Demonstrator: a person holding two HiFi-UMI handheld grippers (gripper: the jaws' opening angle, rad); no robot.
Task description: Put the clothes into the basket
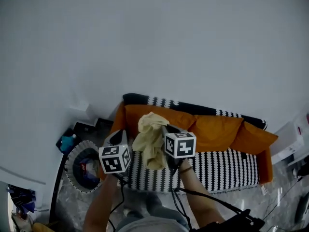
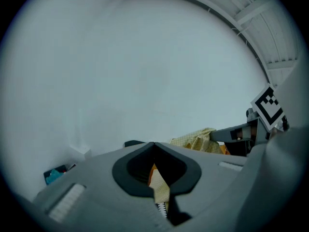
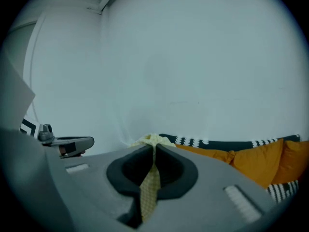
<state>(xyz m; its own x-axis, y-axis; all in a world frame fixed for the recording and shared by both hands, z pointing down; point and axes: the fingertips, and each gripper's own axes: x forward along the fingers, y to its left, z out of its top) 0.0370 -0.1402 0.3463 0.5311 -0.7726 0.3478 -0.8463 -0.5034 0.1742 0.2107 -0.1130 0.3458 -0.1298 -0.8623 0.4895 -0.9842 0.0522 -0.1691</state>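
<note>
While your left gripper and right gripper each have their jaws pinched tight on a fold of the yellow garment, it hangs between them above the sofa; the pick-up looks done, the drop not. The basket stands on the floor to your left, well apart, some dark items already inside; carrying over and releasing remain.

Pretty dim, flat, bluish light all round, no hard shadows; heavy fisheye bending with dark corners, everything slightly soft.
</note>
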